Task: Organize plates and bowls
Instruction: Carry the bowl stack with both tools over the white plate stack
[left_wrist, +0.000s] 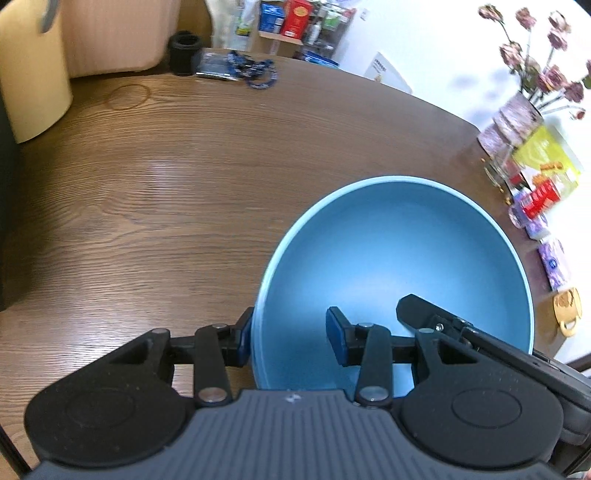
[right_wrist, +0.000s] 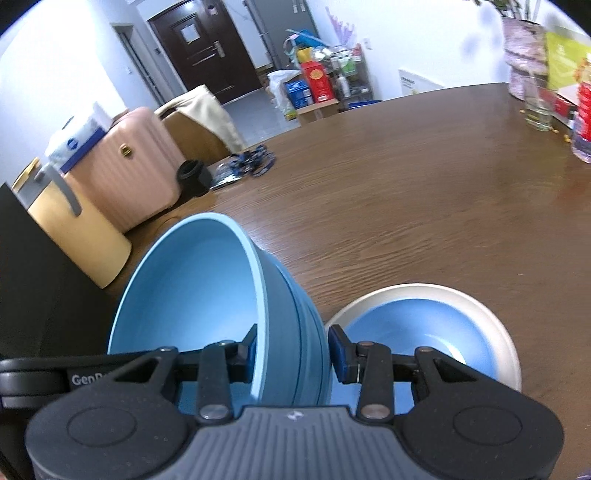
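Observation:
One large blue bowl (left_wrist: 399, 258) hangs over the brown wooden table (left_wrist: 184, 177), tilted, with a gripper on each side. My left gripper (left_wrist: 290, 341) is shut on its left wall, one pad outside and one inside. My right gripper (right_wrist: 295, 350) is shut on the opposite wall of the same blue bowl (right_wrist: 192, 280), again with one pad on each face. The right tool's black body (left_wrist: 480, 343) reaches over the bowl's right rim in the left wrist view. A white bowl with a blue inside (right_wrist: 436, 332) sits on the table just right of the right gripper.
A vase of dried flowers (left_wrist: 517, 122), a glass (right_wrist: 537, 107) and small packets (left_wrist: 539, 199) crowd the table's right edge. At the far left are a black cup (left_wrist: 184, 51), a blue lanyard (left_wrist: 255, 72) and a pale yellow container (left_wrist: 33, 81). A pink suitcase (right_wrist: 136, 162) stands beyond.

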